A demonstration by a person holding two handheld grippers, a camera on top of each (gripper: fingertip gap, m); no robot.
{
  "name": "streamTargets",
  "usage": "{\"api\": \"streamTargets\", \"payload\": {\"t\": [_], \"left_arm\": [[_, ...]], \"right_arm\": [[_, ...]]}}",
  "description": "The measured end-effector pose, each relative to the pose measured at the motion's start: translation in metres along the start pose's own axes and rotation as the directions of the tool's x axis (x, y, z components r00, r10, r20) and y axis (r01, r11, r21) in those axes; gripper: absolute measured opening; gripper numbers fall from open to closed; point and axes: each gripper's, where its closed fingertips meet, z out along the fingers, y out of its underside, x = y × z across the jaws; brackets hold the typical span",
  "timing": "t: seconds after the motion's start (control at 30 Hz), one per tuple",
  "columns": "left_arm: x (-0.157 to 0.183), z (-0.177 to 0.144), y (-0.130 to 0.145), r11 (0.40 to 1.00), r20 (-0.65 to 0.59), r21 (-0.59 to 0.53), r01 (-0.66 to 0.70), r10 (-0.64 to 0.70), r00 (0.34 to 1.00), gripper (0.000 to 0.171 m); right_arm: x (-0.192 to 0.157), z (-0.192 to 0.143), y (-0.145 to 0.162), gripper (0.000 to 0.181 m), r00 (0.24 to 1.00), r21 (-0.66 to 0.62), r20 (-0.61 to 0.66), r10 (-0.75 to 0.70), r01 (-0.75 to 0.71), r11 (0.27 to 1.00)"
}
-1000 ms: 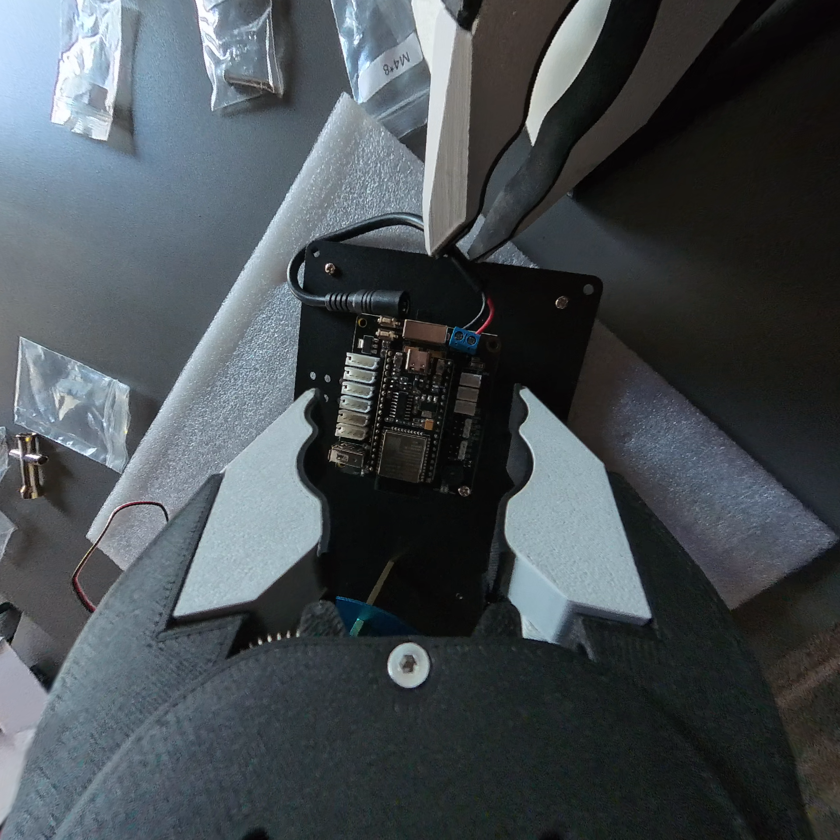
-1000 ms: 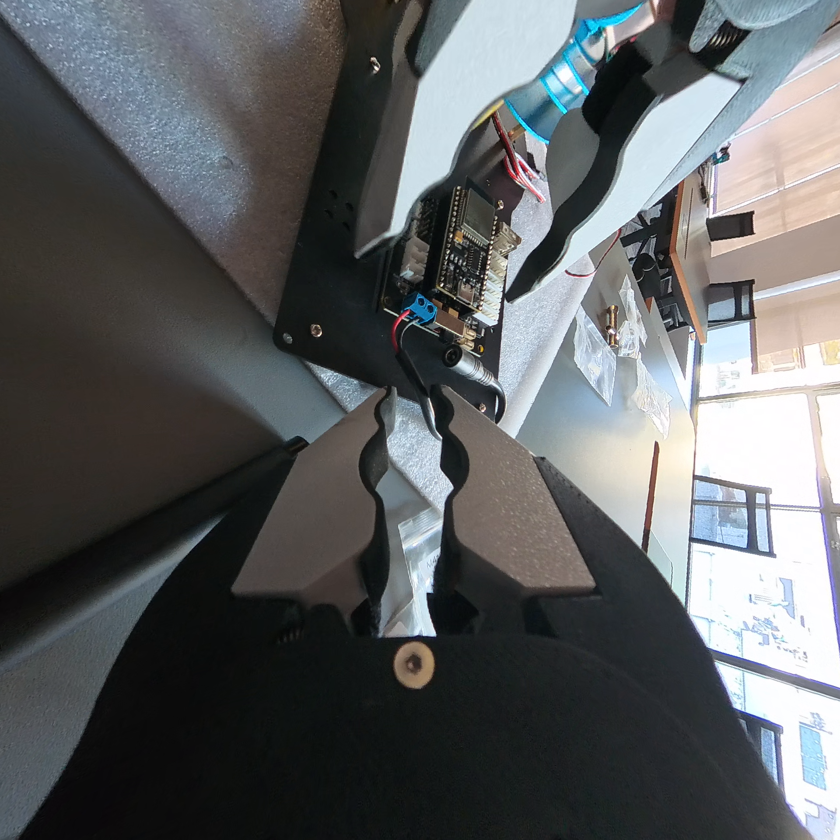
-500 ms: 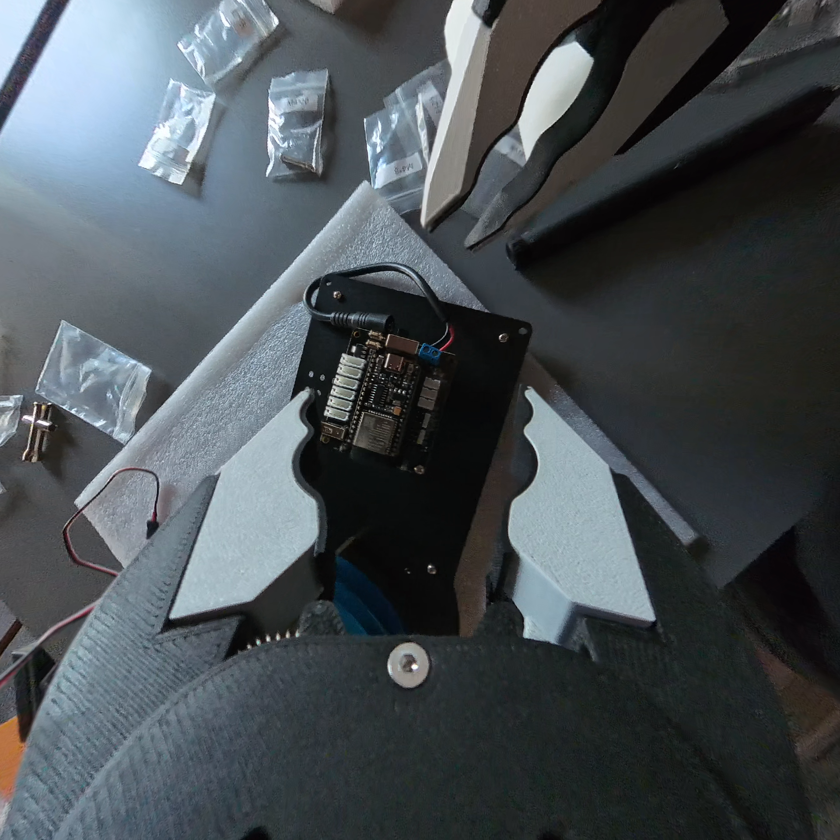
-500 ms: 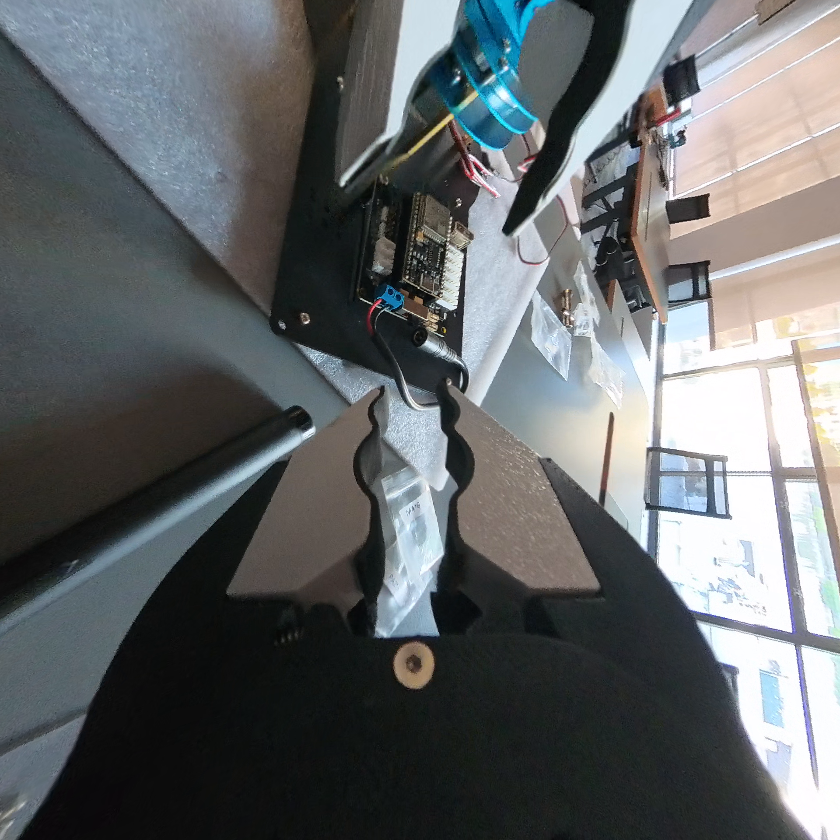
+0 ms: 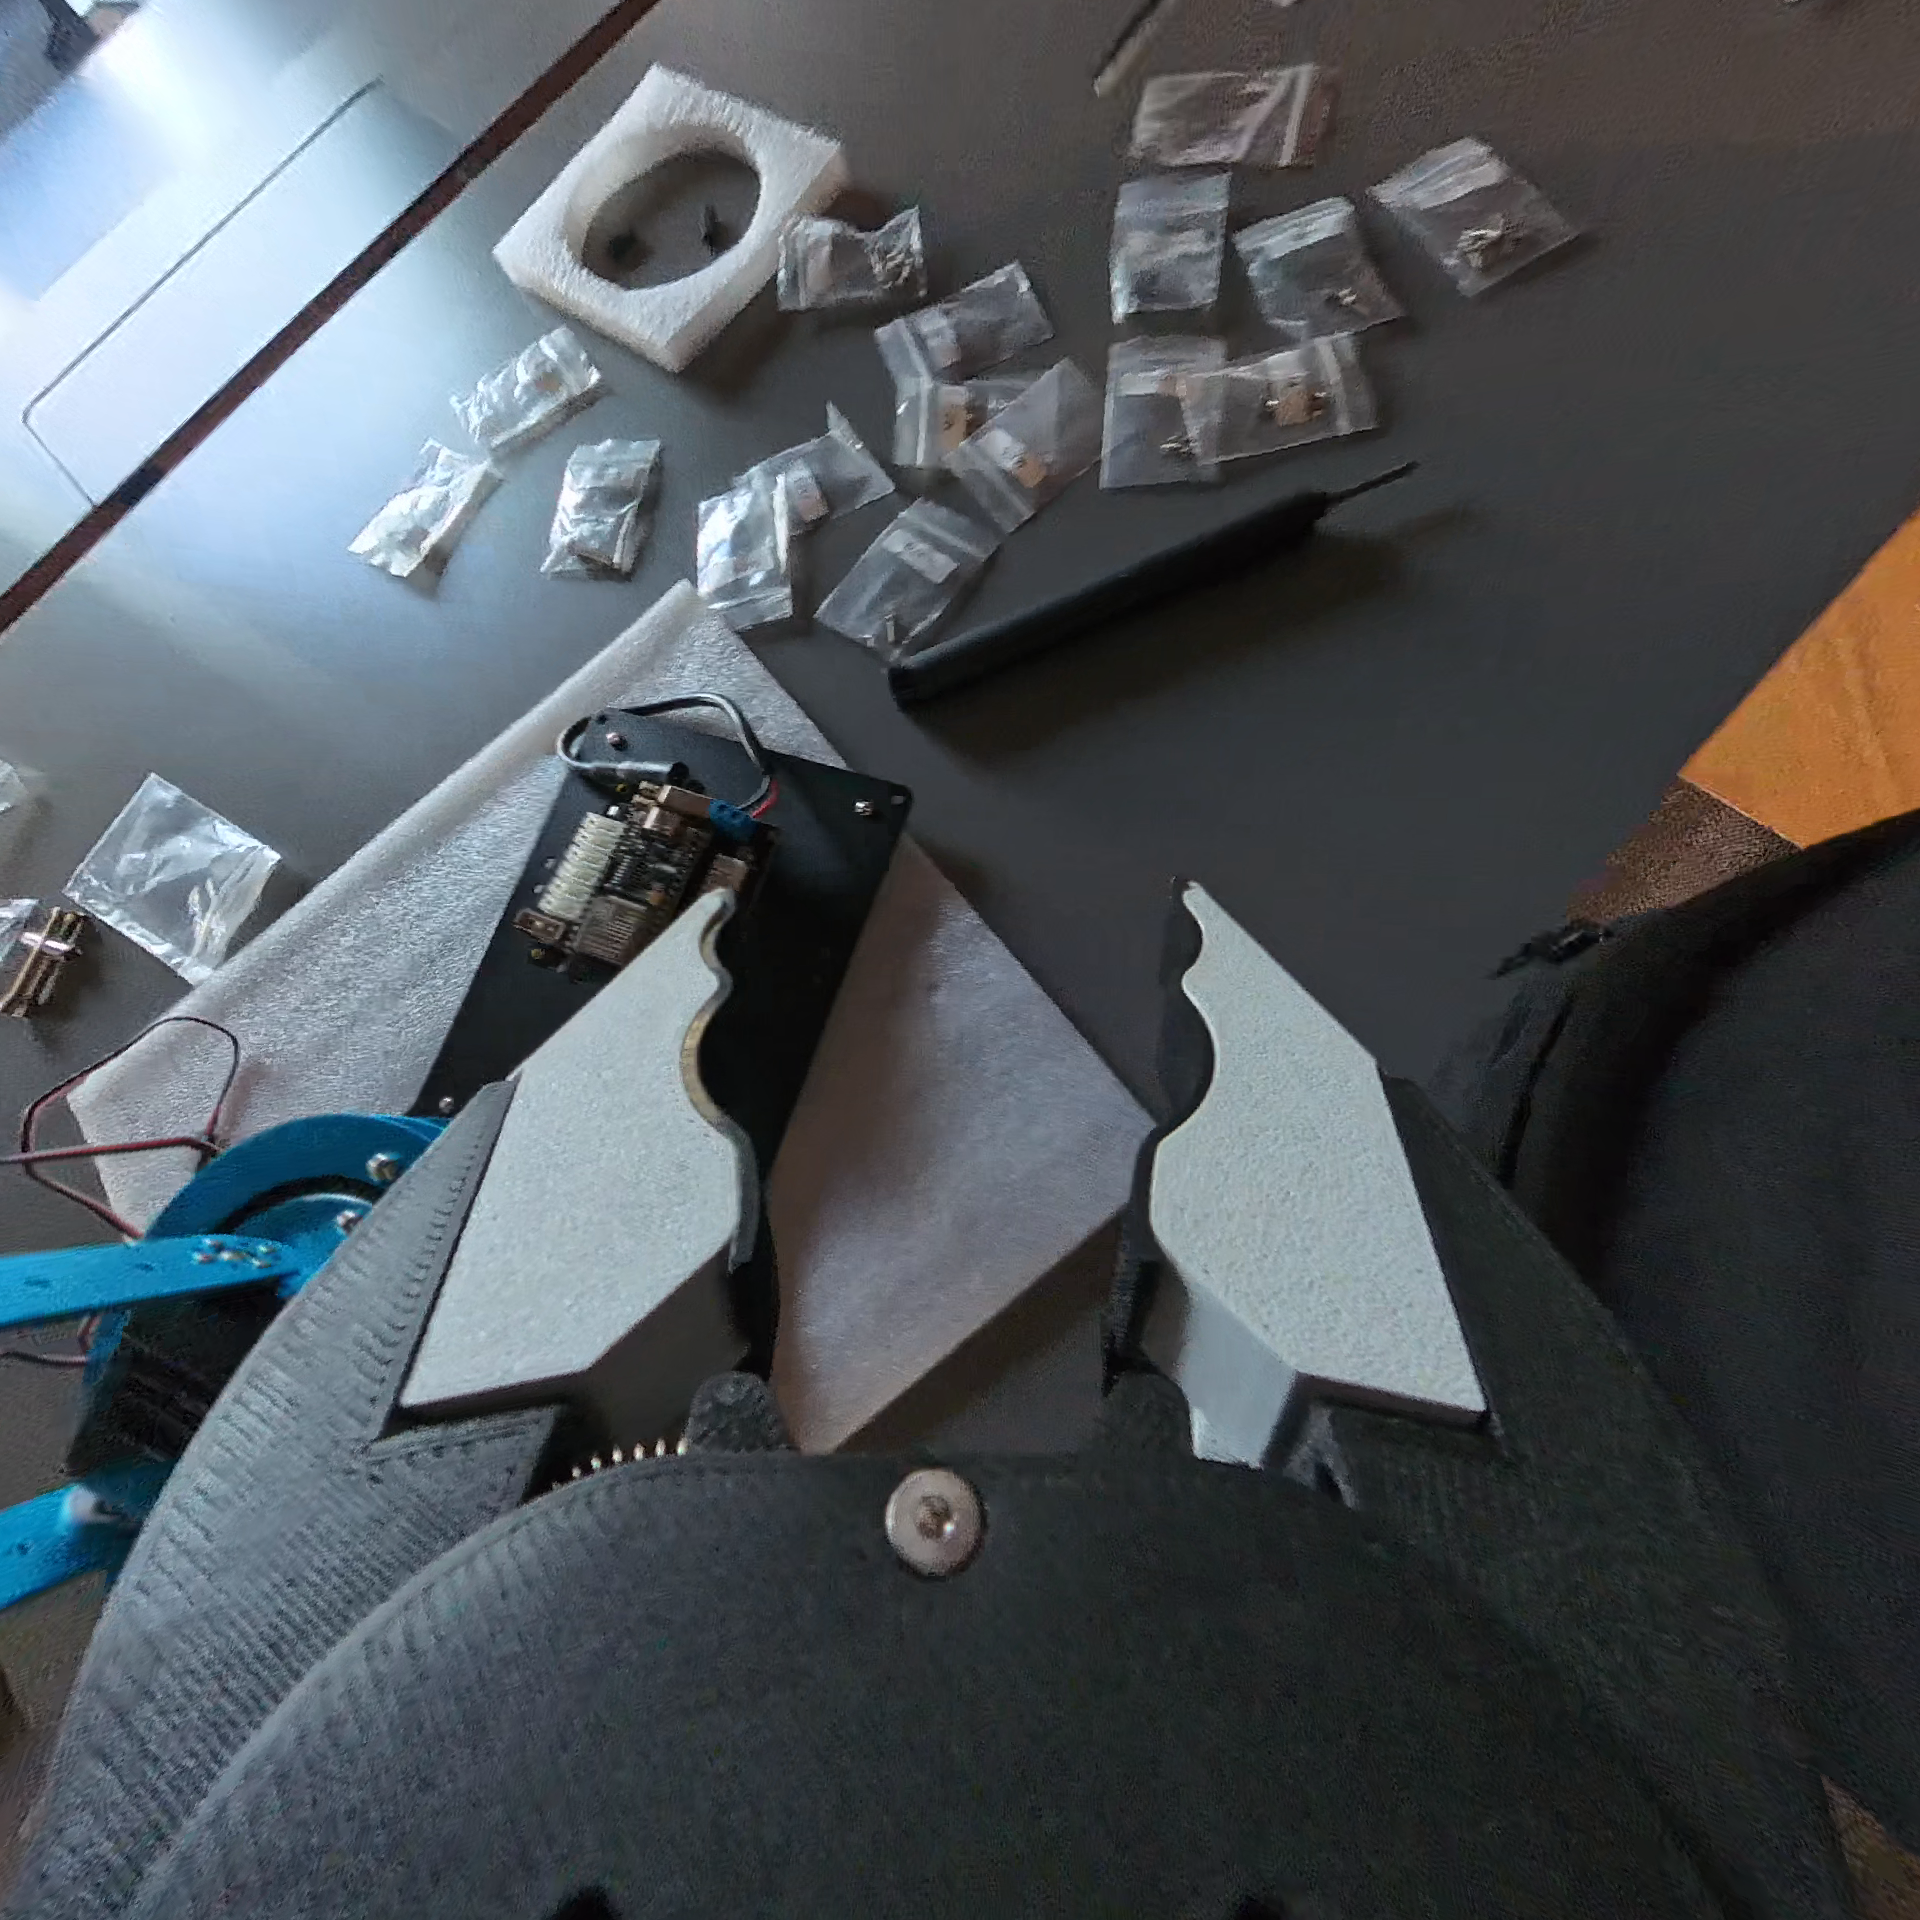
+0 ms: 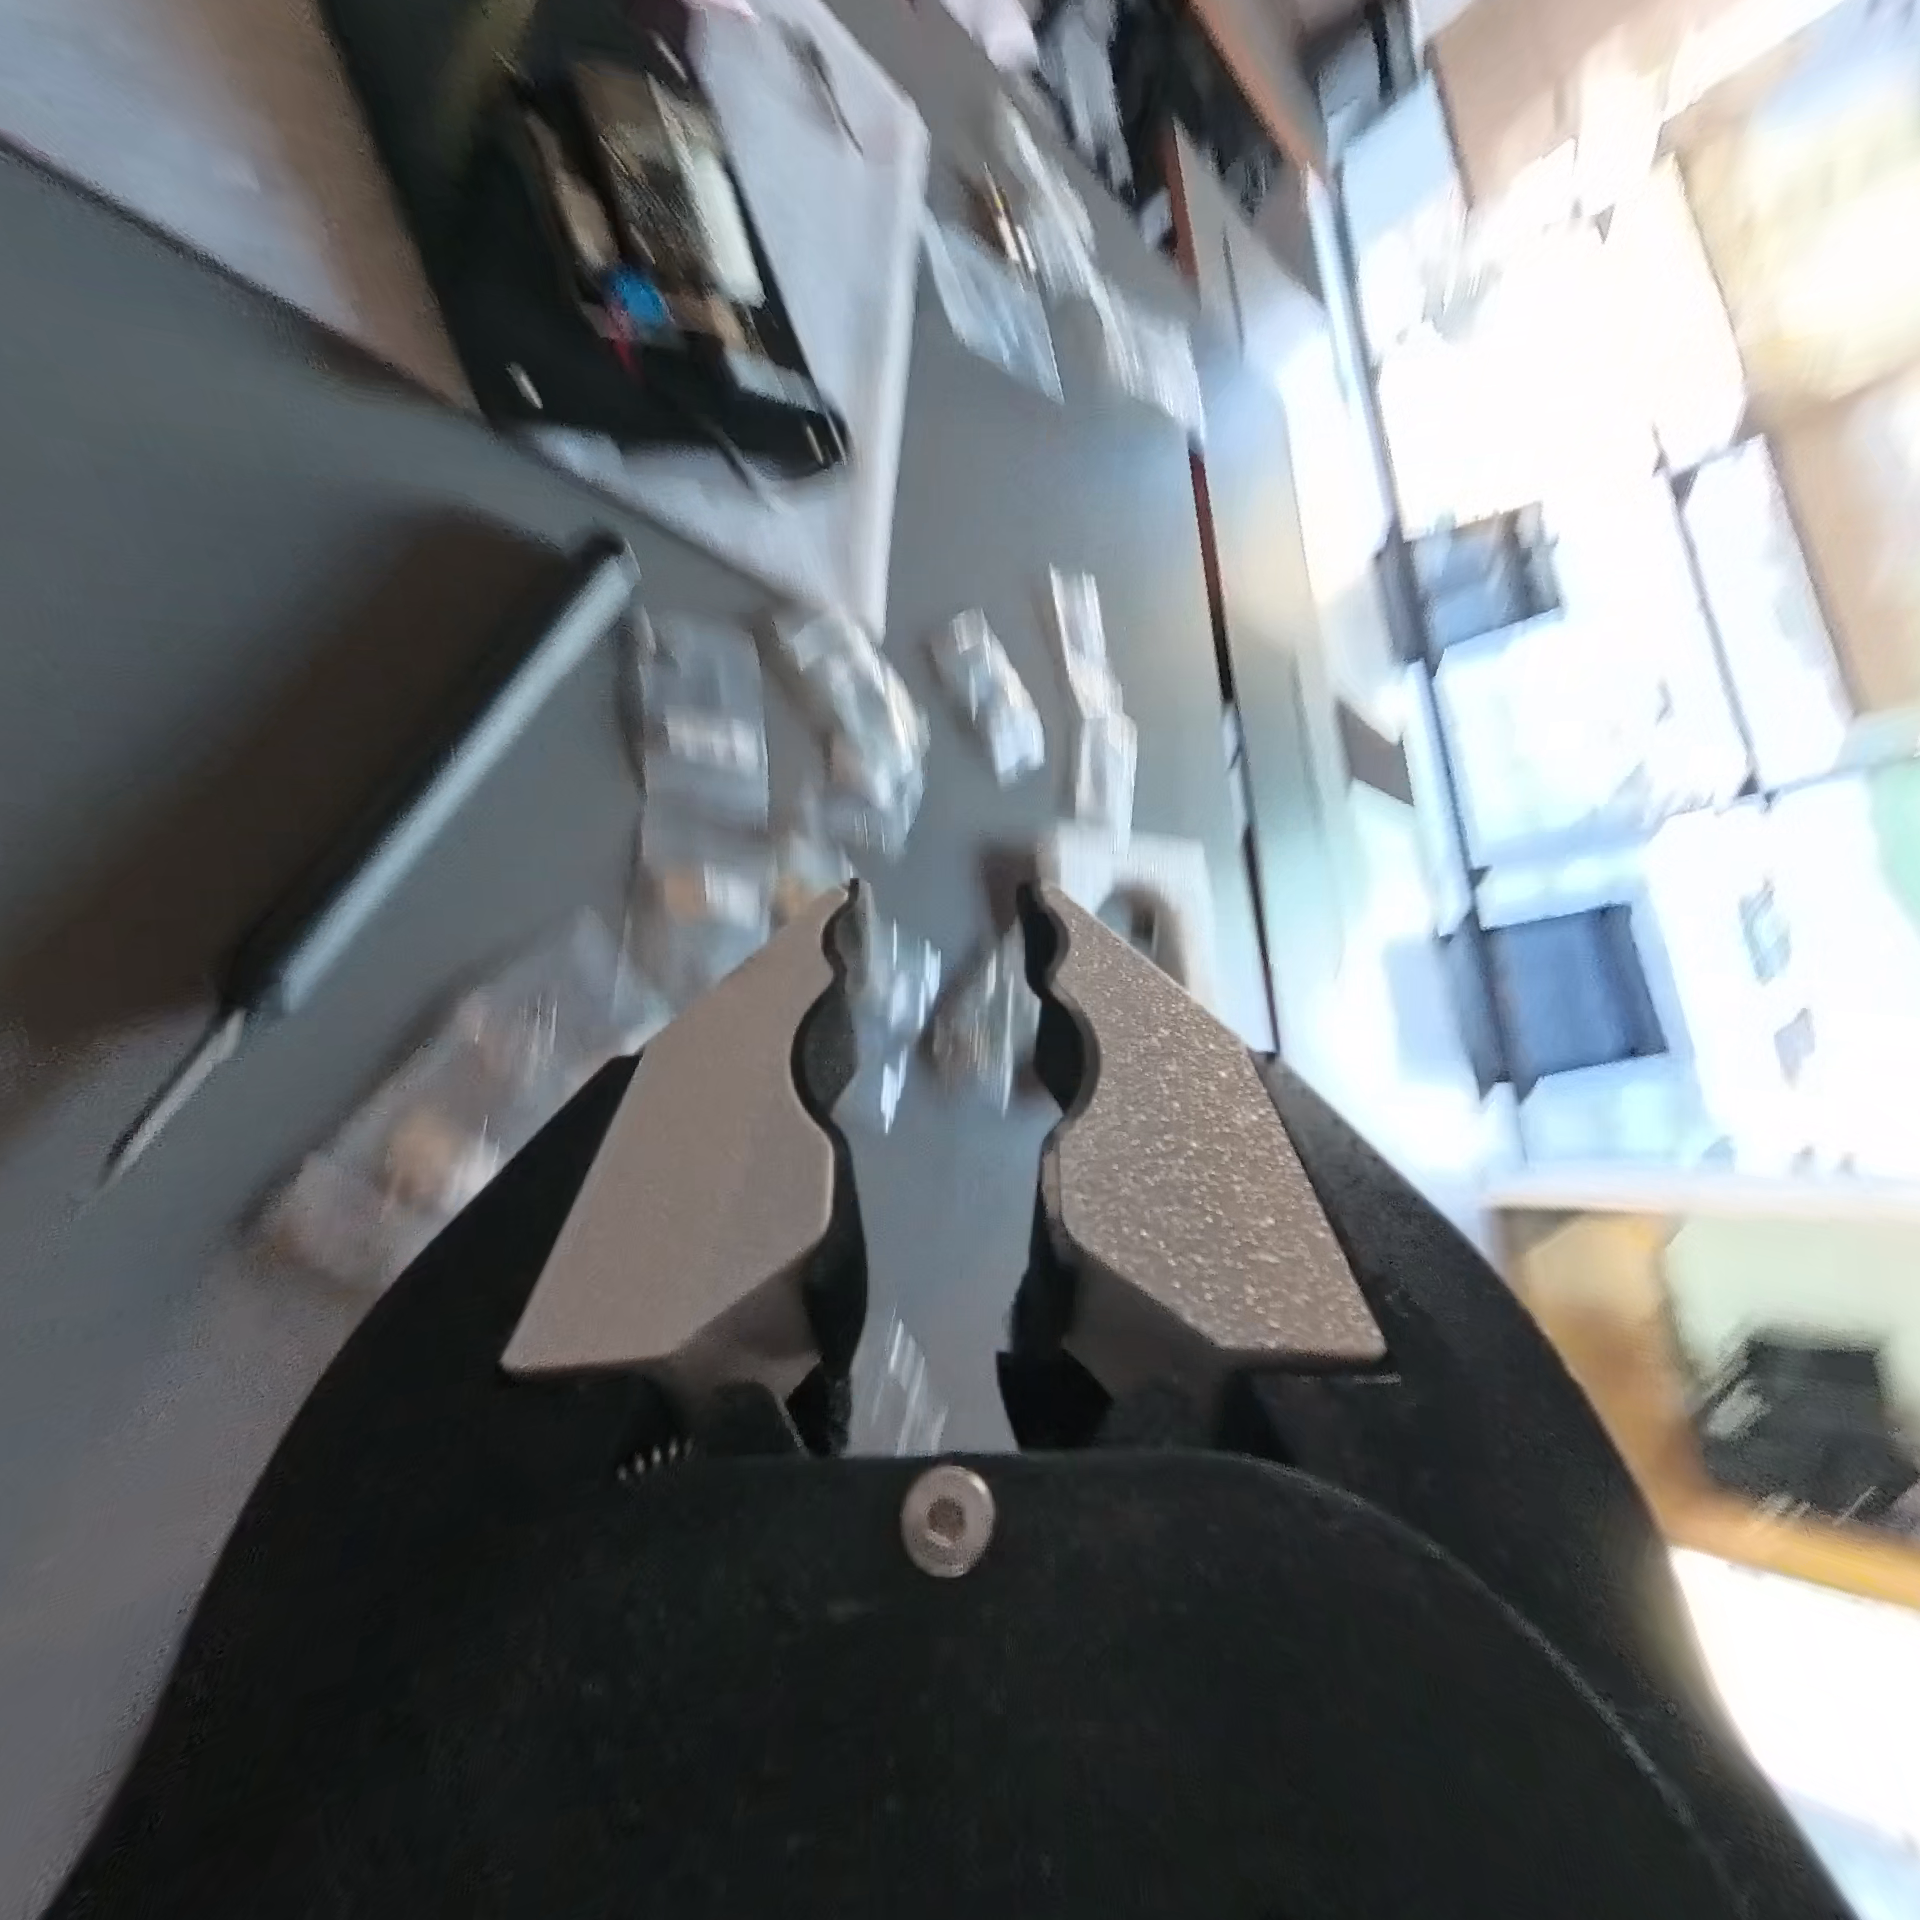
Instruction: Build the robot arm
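Your left gripper hangs above the dark table with its fingers spread wide and nothing between them. Below the gap lies a white foam sheet, and on it a black mounting plate carrying a circuit board with a blue terminal block and a looped grey cable. The left finger overlaps the plate's near end in the view; whether it touches cannot be told. A blue metal bracket sits at your lower left, just beside the gripper body, with thin red and black wires close to it. Beyond the foam sheet a black screwdriver lies on the table, and past it a scatter of small clear bags of hardware. A square white foam block with a round cutout rests farther off.

Your right gripper, seen through heavy blur, holds its fingers partly apart, empty, over the clear bags. The screwdriver lies to its left and the mounting plate well ahead.
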Motion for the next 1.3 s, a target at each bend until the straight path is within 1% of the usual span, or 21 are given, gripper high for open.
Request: {"api": "streamTargets", "payload": {"t": [0.03,0.1,0.17,0.2,0.27,0.33,0.37,0.43,0.53,0.63,0.7,0.77,0.83,0.93,1.07,1.17,1.3], "left_arm": [[0.008,-0.006,0.003,1.000,-0.005,0.013,-0.005,0.005,1.000,0.078],[0.023,-0.020,0.012,0.999,-0.001,0.044,-0.013,0.013,1.000,0.076],[0.037,-0.032,0.020,0.998,-0.001,0.064,0.026,-0.026,1.000,0.070],[0.044,-0.038,0.024,0.996,0.000,0.059,0.074,-0.074,0.997,0.071],[0.061,-0.052,0.029,0.985,-0.004,0.062,0.162,-0.162,0.987,0.073],[0.073,-0.063,0.033,0.972,0.032,0.066,0.225,-0.227,0.973,0.071],[0.078,-0.067,0.036,0.965,0.060,0.056,0.255,-0.258,0.964,0.071],[0.084,-0.072,0.041,0.945,0.139,0.034,0.326,-0.327,0.935,0.072],[0.098,-0.067,0.038,0.898,0.245,0.029,0.439,-0.433,0.868,0.072],[0.115,-0.056,0.019,0.868,0.312,0.077,0.490,-0.488,0.815,0.072],[0.127,-0.047,0.005,0.850,0.322,0.098,0.518,-0.520,0.791,0.071],[0.138,-0.037,-0.008,0.842,0.332,0.088,0.533,-0.529,0.781,0.071],[0.150,-0.030,-0.017,0.845,0.344,0.056,0.533,-0.517,0.784,0.072],[0.162,-0.021,-0.024,0.841,0.363,0.013,0.541,-0.508,0.781,0.073],[0.169,-0.014,-0.031,0.840,0.390,-0.004,0.543,-0.499,0.774,0.075],[0.174,-0.009,-0.038,0.843,0.387,0.001,0.538,-0.496,0.777,0.076],[0.184,-0.007,-0.042,0.850,0.390,-0.017,0.526,-0.479,0.786,0.075]], "right_arm": [[0.006,-0.012,0.017,0.029,0.998,-0.035,-0.001,0.064,-0.064,0.997],[0.017,-0.031,0.052,0.029,0.985,-0.116,0.036,0.166,-0.161,0.980],[0.033,-0.038,0.092,0.026,0.976,-0.212,0.090,0.198,-0.176,0.961],[0.041,-0.038,0.114,0.027,0.971,-0.272,0.128,0.201,-0.161,0.949],[0.057,-0.029,0.153,0.028,0.952,-0.348,0.213,0.219,-0.136,0.928],[0.072,-0.014,0.182,0.023,0.933,-0.379,0.280,0.225,-0.108,0.919],[0.084,-0.003,0.197,0.021,0.941,-0.385,0.281,0.190,-0.071,0.920],[0.098,0.019,0.219,0.019,0.940,-0.366,0.322,0.113,0.014,0.931],[0.105,0.045,0.247,0.020,0.906,-0.353,0.422,0.033,0.130,0.926],[0.107,0.058,0.263,0.023,0.860,-0.324,0.508,-0.042,0.236,0.916],[0.106,0.064,0.265,0.023,0.832,-0.290,0.552,-0.065,0.264,0.920],[0.107,0.069,0.266,0.021,0.809,-0.265,0.583,-0.074,0.275,0.924],[0.104,0.070,0.264,0.019,0.781,-0.249,0.622,-0.049,0.257,0.934],[0.099,0.068,0.263,0.007,0.734,-0.240,0.679,-0.027,0.257,0.936],[0.098,0.067,0.264,0.005,0.716,-0.247,0.698,-0.004,0.246,0.937],[0.100,0.067,0.265,0.012,0.723,-0.262,0.690,0.030,0.210,0.942],[0.101,0.066,0.267,0.012,0.727,-0.247,0.685,0.051,0.167,0.954]]}}
